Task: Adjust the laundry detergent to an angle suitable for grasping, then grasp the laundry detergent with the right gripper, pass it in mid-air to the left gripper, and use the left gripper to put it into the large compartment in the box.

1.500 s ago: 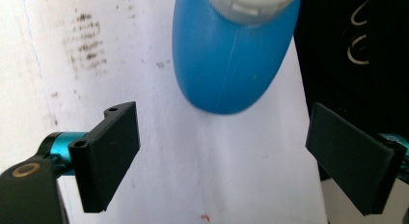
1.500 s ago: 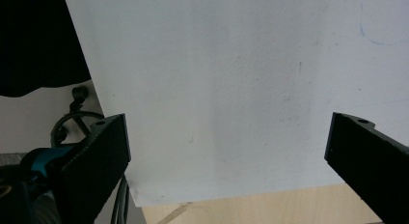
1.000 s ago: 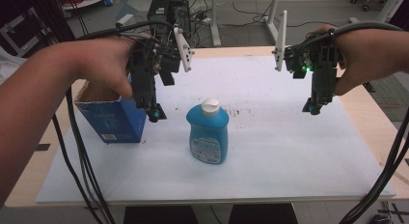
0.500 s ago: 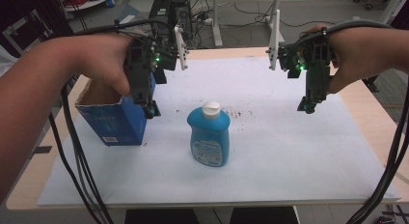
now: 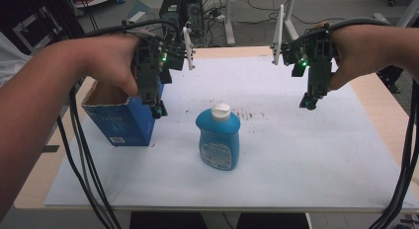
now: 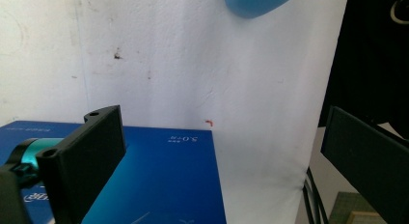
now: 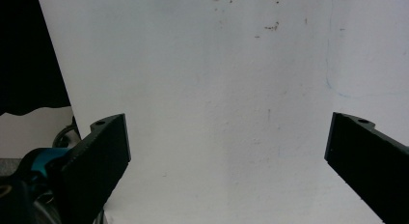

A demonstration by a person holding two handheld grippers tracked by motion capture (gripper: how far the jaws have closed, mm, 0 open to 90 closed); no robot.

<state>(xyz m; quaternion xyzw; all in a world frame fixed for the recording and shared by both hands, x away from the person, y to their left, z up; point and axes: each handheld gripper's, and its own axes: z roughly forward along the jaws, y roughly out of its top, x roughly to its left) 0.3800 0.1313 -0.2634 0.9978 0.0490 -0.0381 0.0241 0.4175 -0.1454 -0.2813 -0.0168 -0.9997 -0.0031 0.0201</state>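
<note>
The left gripper [image 5: 157, 110] was held above the right edge of an open-topped blue cardboard box [image 5: 121, 121], jaws pointed down at the table. In the left gripper view its two black jaws stood wide apart with nothing between them; the blue printed face of the box [image 6: 159, 180] lay below the left jaw. The person's left hand [image 5: 106, 66] was wrapped around the gripper body, and black cables trailed from it down past the table's front edge.

The right gripper [image 5: 309, 101] was held over the far right part of the table, well apart from the box, also pointed downward. In the right gripper view its jaws were likewise spread wide and empty, with bare white sheet [image 7: 217, 113] beneath them. The person's right hand [image 5: 353, 49] gripped the body of the tool.

A blue plastic bottle with a white cap [image 5: 218, 137] stood upright on the white sheet, between the two grippers and nearer the person than both. It stood near the box's right side without touching it. Neither gripper touched the bottle. In the left gripper view the bottle's rounded blue body [image 6: 258, 2] appeared at the top edge.

The white sheet [image 5: 296, 165] covered most of a light wooden table [image 5: 390, 115]. Small brown specks marked the sheet just beyond the bottle.
</note>
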